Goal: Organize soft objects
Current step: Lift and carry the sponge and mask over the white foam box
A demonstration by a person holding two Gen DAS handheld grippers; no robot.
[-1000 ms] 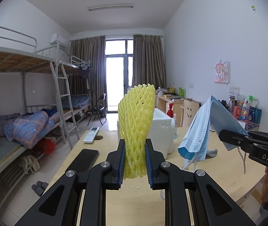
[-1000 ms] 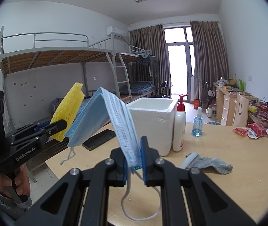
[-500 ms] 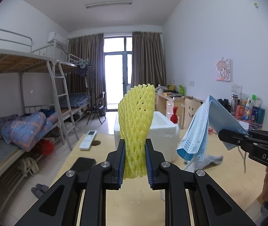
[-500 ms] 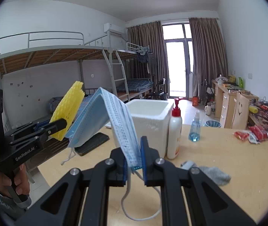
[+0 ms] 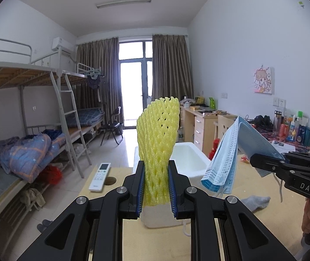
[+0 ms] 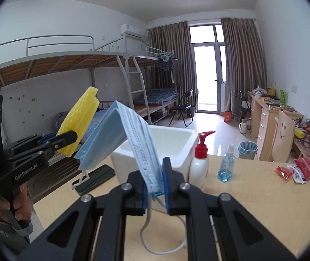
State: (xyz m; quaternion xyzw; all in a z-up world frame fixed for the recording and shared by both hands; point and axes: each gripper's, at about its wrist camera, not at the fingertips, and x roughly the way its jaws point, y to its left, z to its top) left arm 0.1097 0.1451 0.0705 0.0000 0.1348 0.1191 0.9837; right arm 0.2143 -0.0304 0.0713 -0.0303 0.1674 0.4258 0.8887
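Observation:
My left gripper [image 5: 156,184] is shut on a yellow foam net sleeve [image 5: 157,139] that stands upright between its pads. My right gripper [image 6: 157,182] is shut on a blue face mask [image 6: 131,134], which arches up and droops to the left, its ear loop hanging below. A white foam box [image 6: 176,143] sits open-topped on the wooden table [image 6: 263,195] just beyond both grippers. From the left wrist view, the box [image 5: 189,158] lies behind the sleeve, the mask [image 5: 226,163] hangs at right, and a grey sock [image 5: 253,202] lies on the table.
Beside the box stand a red-capped pump bottle [image 6: 200,163] and a small blue spray bottle [image 6: 226,167]. Red snack packets [image 6: 294,171] lie at the table's right. A dark phone [image 6: 96,178] and a white remote [image 5: 100,176] lie at the left. Bunk beds stand along the left wall.
Both grippers have moved forward toward the foam box and risen slightly, each keeping its hold. The box now looks closer and lower in both views.

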